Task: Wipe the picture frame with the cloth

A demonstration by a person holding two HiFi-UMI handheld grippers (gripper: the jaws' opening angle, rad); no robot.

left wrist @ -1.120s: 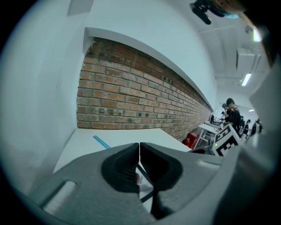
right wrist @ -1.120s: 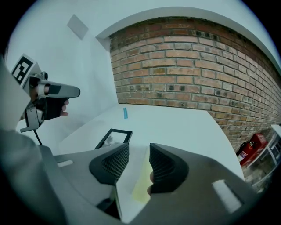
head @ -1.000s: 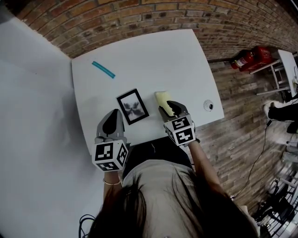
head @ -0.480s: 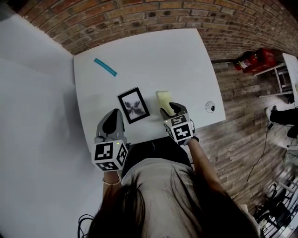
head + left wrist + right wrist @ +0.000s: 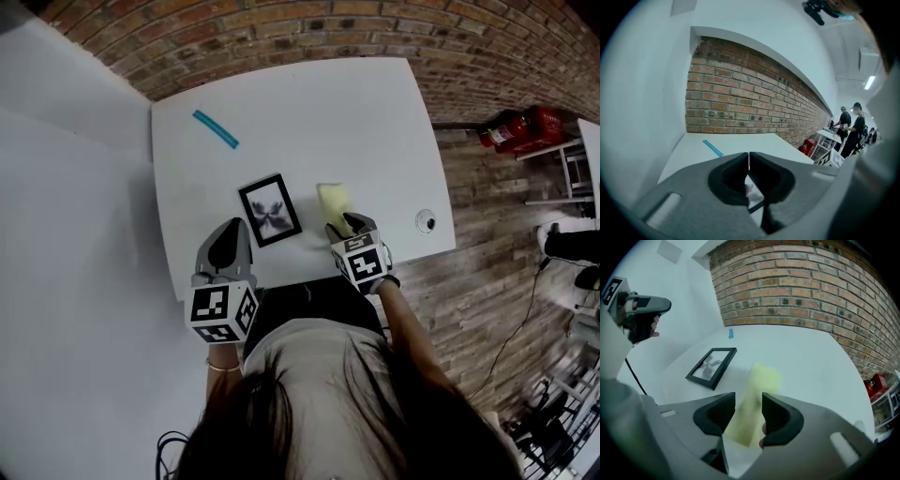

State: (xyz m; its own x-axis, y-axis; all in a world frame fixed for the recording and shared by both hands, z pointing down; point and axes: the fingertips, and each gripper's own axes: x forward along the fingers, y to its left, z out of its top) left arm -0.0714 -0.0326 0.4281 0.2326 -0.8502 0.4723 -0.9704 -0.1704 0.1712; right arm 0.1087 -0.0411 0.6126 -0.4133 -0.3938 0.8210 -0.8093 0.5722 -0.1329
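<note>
The black picture frame (image 5: 270,210) (image 5: 712,366) lies flat on the white table (image 5: 356,112). To its right lies a folded yellow cloth (image 5: 334,200) (image 5: 761,376). My right gripper (image 5: 343,225) (image 5: 748,398) points steeply down over the cloth's near end. Its jaws have just been opening and now stand wide, with the cloth between them and the pads not pressing on it. My left gripper (image 5: 226,231) (image 5: 749,159) hovers near the table's front edge, just left of and nearer than the frame. It is shut, with nothing in it.
A teal strip (image 5: 216,129) (image 5: 712,147) (image 5: 731,333) lies at the table's far left. A small round fitting (image 5: 426,221) sits by the right edge. A brick wall backs the table, red extinguishers (image 5: 520,127) stand on the floor to the right, and people (image 5: 851,131) stand far off.
My right gripper has come down closer over the near end of the cloth. The left gripper, the frame and the cloth have stayed where they were.
</note>
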